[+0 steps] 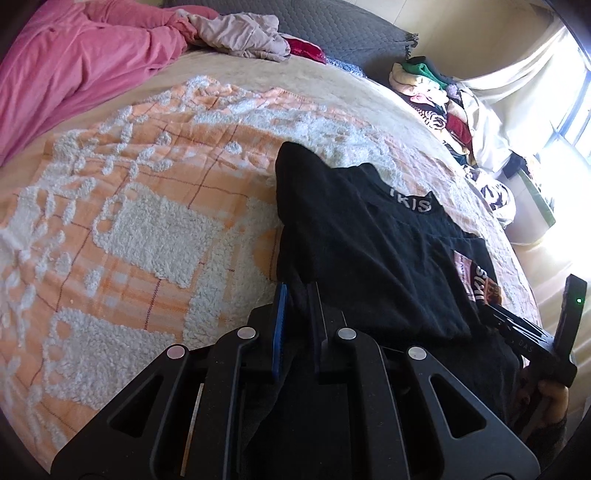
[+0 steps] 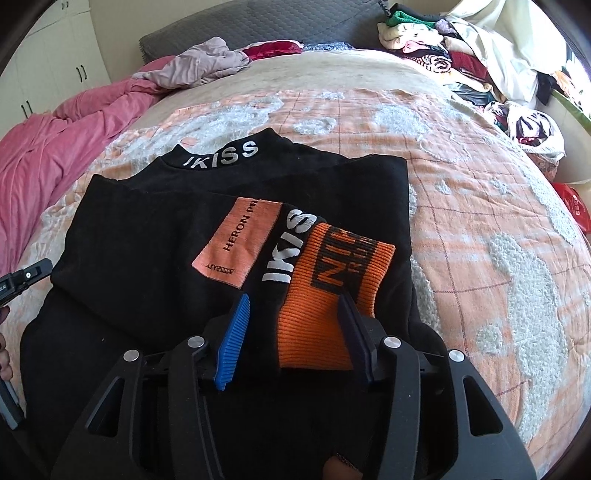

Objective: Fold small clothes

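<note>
A black top [image 2: 147,240] with white "IKISS" lettering on its collar lies partly folded on the orange-and-white bedspread [image 2: 480,229]; it also shows in the left wrist view [image 1: 369,251]. An orange ribbed cuff [image 2: 332,295] and a peach label [image 2: 240,240] lie on top. My left gripper [image 1: 297,306] is shut on the top's left bottom edge. My right gripper [image 2: 295,325] is open, its fingers straddling the orange cuff and black fabric at the near edge. The right gripper also shows in the left wrist view [image 1: 517,325].
A pink duvet [image 1: 74,62] and a crumpled beige garment [image 2: 199,62] lie at the bed's far left. A pile of mixed clothes [image 2: 443,51] sits at the far right. A grey headboard cushion [image 2: 277,26] runs along the back. A window lights the right side.
</note>
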The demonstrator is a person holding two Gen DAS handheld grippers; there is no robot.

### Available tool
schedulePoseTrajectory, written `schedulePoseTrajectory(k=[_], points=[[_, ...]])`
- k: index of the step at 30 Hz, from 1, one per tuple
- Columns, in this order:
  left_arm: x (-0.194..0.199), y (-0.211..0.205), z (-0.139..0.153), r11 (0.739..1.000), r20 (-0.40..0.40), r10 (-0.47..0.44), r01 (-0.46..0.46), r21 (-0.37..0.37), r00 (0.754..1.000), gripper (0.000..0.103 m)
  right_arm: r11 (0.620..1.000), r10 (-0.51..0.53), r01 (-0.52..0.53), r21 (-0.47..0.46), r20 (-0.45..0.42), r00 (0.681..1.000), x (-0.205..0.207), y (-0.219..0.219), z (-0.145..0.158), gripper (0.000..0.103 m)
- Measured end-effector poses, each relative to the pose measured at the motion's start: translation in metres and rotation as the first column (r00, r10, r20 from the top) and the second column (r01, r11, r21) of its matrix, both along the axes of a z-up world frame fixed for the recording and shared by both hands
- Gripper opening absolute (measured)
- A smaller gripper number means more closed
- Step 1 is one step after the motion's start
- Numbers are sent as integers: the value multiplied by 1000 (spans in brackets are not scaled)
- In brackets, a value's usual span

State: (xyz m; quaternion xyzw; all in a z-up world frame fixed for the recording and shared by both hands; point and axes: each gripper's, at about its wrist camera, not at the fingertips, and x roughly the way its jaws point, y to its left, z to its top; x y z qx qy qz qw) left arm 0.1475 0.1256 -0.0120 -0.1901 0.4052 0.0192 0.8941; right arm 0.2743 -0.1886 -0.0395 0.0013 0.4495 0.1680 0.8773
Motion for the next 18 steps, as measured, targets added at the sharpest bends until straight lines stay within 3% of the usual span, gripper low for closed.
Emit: schedulePoseTrajectory(k=[6,12,18], points=[[9,-26,28,998,57,-58,57,15,997,5,997,-45,45,70,-3,999,-7,-10,7,49],[35,-59,14,989,-4,-139,139,53,990,6,992,6,-9,129,23,1000,-18,-6,20,53],[49,-68,-18,987,-116,-134,143,78,984,12,991,50,-53,121,33,998,-23,4,25,57]])
